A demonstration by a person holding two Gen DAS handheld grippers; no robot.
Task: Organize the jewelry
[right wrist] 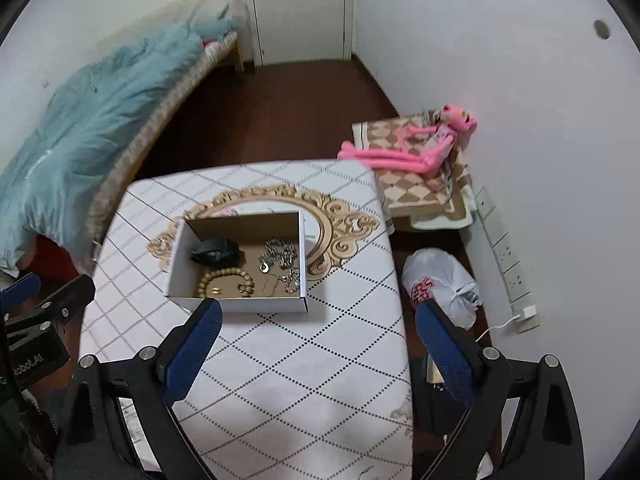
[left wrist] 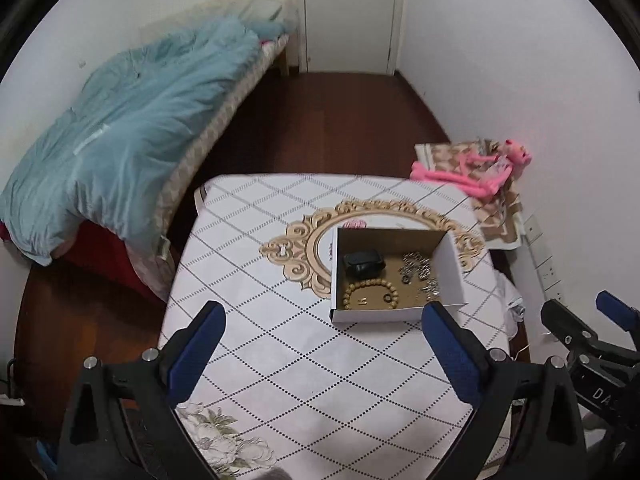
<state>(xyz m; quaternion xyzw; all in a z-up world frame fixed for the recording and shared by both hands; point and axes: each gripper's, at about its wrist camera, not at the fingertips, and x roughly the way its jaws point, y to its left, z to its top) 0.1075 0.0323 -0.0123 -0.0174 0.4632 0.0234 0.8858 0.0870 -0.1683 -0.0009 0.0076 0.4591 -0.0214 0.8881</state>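
Presently, left gripper (left wrist: 323,322) and right gripper (right wrist: 318,319) hover wide open, holding nothing. Ahead of both, the box (right wrist: 240,304) holds a bead bracelet (right wrist: 226,283), chains (right wrist: 282,258) and a black item (right wrist: 216,251), all loose. Judged barely begun: none looks sorted.

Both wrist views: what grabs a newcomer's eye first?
The open cardboard box at the middle of the patterned table, holding a wooden bead bracelet, a tangle of silver chains and a black object. Next, the pink plush toy lying on a checked cloth by the right wall. Both tongs, left and right, hang open short of the box, empty.
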